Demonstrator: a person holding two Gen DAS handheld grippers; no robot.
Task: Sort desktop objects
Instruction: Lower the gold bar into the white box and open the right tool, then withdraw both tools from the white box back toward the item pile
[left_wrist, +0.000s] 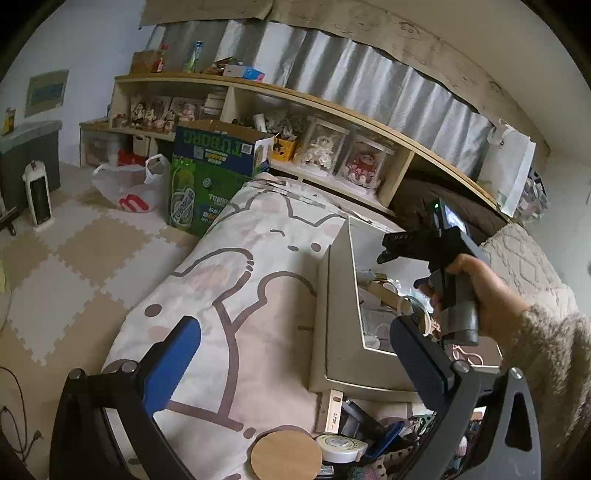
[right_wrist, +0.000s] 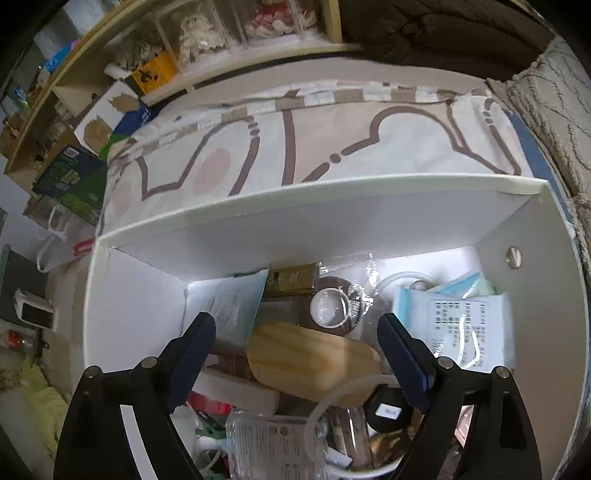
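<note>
while the right gripper (right_wrist: 295, 354) hangs over the white box (right_wrist: 317, 199), jaws spread wide and pinching nothing, contents run left to right: pale blue paper sheet (right_wrist: 225, 310), limp and light; wooden block (right_wrist: 310, 358), directly below between the fingers, likely stiff, solid and smooth, best taken across its narrow sides; face masks (right_wrist: 461, 291), soft. left gripper (left_wrist: 291, 354), beside the box, spread and empty.

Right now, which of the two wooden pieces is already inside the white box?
The long oval wooden piece, lying among the clutter inside the white box. The round wooden disc lies outside it, beside the tape roll.
</note>
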